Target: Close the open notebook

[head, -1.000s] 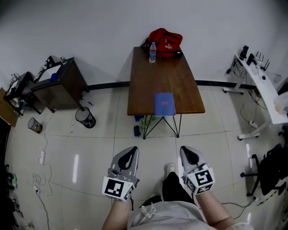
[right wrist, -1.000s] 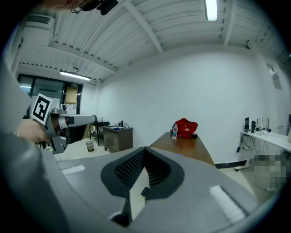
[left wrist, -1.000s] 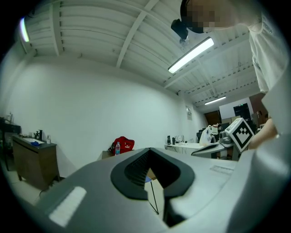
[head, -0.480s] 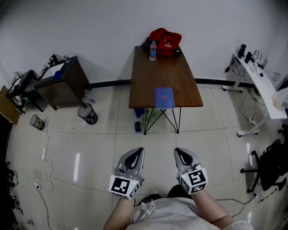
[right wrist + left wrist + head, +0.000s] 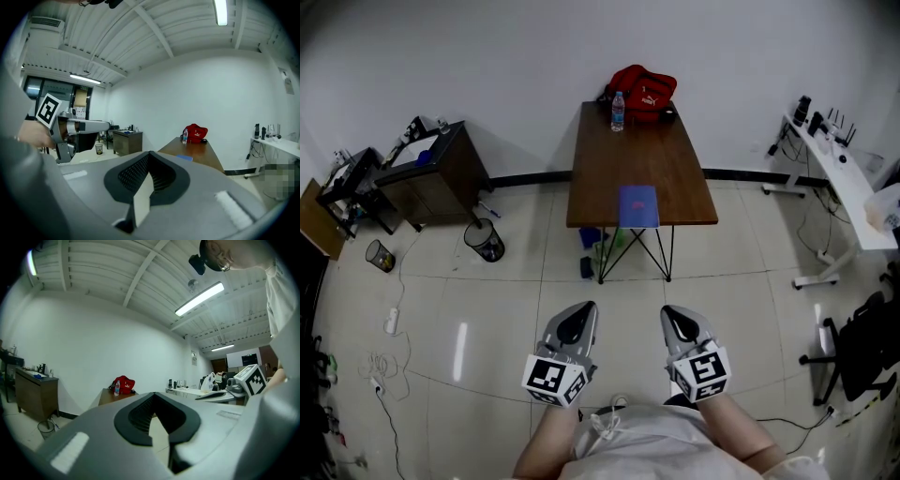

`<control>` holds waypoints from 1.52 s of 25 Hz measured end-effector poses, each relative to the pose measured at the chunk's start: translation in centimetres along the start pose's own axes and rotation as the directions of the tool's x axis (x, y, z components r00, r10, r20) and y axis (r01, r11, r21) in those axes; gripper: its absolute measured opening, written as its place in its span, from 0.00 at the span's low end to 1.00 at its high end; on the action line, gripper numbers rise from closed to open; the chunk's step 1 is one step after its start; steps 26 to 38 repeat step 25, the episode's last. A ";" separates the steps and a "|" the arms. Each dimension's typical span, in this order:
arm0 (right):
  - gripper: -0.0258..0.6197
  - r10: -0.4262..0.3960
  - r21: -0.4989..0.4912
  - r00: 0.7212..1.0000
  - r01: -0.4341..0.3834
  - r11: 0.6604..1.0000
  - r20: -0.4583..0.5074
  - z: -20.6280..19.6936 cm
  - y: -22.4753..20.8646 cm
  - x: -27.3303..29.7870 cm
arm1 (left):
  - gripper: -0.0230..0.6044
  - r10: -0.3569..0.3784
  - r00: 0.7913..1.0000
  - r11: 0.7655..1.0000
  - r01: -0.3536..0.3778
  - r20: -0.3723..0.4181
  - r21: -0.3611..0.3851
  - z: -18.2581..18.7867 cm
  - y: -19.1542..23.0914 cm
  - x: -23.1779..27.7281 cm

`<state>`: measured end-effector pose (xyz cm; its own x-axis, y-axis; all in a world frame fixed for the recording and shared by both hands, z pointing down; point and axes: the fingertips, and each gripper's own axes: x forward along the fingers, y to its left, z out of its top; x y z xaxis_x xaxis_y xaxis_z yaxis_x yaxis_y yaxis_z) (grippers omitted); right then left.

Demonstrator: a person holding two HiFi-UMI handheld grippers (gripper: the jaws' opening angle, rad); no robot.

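A blue notebook (image 5: 637,206) lies flat with its cover down at the near edge of the brown wooden table (image 5: 619,159). In the right gripper view the notebook (image 5: 185,158) is a thin blue strip on the table (image 5: 199,150). Both grippers hang over the floor tiles well short of the table, side by side and pointing toward it. My left gripper (image 5: 578,311) is shut and holds nothing, and its jaws meet in its own view (image 5: 157,418). My right gripper (image 5: 677,315) also looks shut and empty (image 5: 145,180).
A red bag (image 5: 642,89) and a water bottle (image 5: 618,110) stand at the table's far end. A dark cabinet (image 5: 431,173) and a mesh bin (image 5: 483,242) are on the left. A white desk (image 5: 844,178) and an office chair (image 5: 862,352) are on the right.
Both grippers drew a little closer together and the table now looks slightly farther off. The foot seen between the grippers is out of view. The notebook has not moved.
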<state>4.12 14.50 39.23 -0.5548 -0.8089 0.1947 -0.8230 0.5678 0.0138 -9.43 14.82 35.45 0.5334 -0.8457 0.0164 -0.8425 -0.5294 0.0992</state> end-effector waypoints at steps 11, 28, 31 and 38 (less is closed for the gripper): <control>0.05 -0.014 -0.001 1.000 0.014 1.000 0.008 0.3 -1.2 -0.1 | 0.05 -0.031 1.000 1.000 0.031 -0.002 -0.001 0.1 -0.7 1.1; 0.05 -0.034 -0.001 0.999 0.034 0.999 -0.001 -0.2 -2.0 0.9 | 0.05 -0.052 0.998 0.998 0.052 -0.024 -0.018 -0.4 0.0 2.1; 0.05 -0.034 -0.001 0.999 0.034 0.999 -0.001 -0.2 -2.0 0.9 | 0.05 -0.052 0.998 0.998 0.052 -0.024 -0.018 -0.4 0.0 2.1; 0.05 -0.034 -0.001 0.999 0.034 0.999 -0.001 -0.2 -2.0 0.9 | 0.05 -0.052 0.998 0.998 0.052 -0.024 -0.018 -0.4 0.0 2.1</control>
